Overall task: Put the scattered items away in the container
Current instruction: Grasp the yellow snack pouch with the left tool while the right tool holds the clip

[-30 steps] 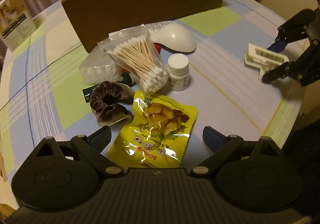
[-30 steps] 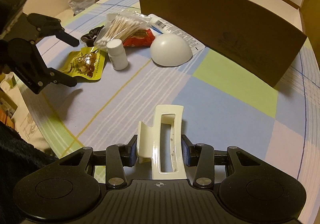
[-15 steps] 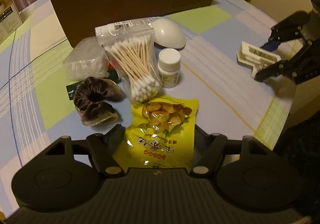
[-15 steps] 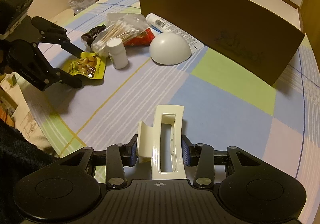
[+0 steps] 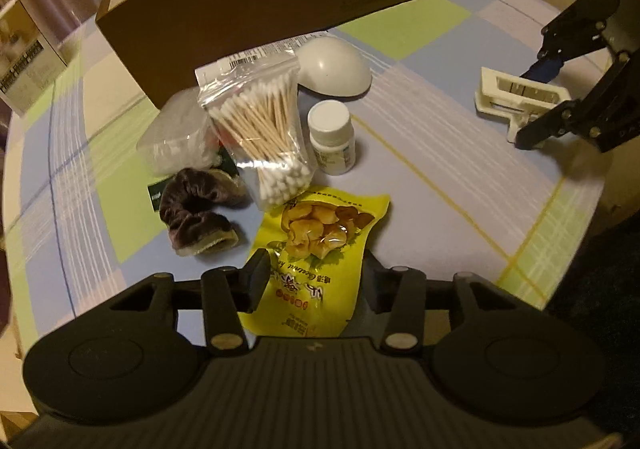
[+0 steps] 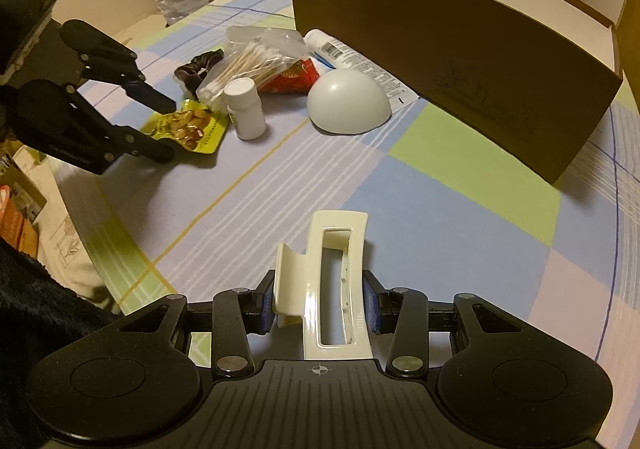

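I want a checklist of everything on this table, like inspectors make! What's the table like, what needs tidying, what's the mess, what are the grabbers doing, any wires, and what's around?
Surface: round table under a checked blue, green and white cloth.
Job's things: brown box, open on top; yellow snack pack; hair clip; cotton swabs; pill bottle; scrunchie; white dome; clear tub; tube; red packet.
Clutter: the loose things lie bunched in front of the box.
Grippers: left gripper closing, snack pack between its fingers; right gripper clamped on the hair clip.
Cables: nothing seen.
Surroundings: curtains, cardboard boxes, a woven chair back.
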`<state>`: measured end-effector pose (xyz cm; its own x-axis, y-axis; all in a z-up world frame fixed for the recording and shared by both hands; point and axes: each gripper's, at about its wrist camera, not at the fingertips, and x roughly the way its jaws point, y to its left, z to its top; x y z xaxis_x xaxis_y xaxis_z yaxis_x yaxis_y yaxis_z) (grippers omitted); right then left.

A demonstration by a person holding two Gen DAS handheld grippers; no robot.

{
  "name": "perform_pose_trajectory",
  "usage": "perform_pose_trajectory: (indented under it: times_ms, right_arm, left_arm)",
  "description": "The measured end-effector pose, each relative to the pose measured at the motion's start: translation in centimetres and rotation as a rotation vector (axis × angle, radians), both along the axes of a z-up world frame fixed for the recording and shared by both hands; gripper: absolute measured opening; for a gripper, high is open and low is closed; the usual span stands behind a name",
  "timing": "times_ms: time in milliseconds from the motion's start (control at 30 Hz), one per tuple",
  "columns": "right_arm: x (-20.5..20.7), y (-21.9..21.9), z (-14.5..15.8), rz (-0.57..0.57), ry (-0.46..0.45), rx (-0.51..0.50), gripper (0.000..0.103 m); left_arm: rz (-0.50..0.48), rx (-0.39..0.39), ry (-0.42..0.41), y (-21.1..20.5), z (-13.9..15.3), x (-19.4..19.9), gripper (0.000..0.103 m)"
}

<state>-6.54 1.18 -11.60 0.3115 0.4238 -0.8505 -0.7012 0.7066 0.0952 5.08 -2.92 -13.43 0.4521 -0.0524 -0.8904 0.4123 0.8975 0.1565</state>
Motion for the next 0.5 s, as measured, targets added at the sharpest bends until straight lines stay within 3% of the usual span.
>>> perform_pose_trajectory:
  times_ms: [167, 233, 367, 433, 500]
  right_arm:
    - [0.1, -0.7, 0.1, 0.022, 0.005, 0.026, 0.045]
    - [0.3, -0.9, 0.1, 0.031, 0.006, 0.033, 0.045]
    - [0.6, -1.2, 0.1, 0.048, 0.009, 0.048, 0.045]
    - [0.8, -1.3, 0.0, 0.053, 0.010, 0.057, 0.045]
    - [1.0, -1.5, 0.0, 0.050, 0.012, 0.070, 0.045]
  left_arm:
    - [0.017, 0.032, -0.014, -0.4, 0.0, 0.5, 0.040]
    - [0.025, 0.043, -0.021, -0.6, 0.5, 0.5, 0.032]
    - [0.074, -0.004, -0.012, 0.1, 2.2, 0.5, 0.003]
    - [0.114, -0.022, -0.004, 0.5, 2.6, 0.8, 0.003]
    - [0.101, 0.017, -0.015, 0.1, 2.7, 0.7, 0.008]
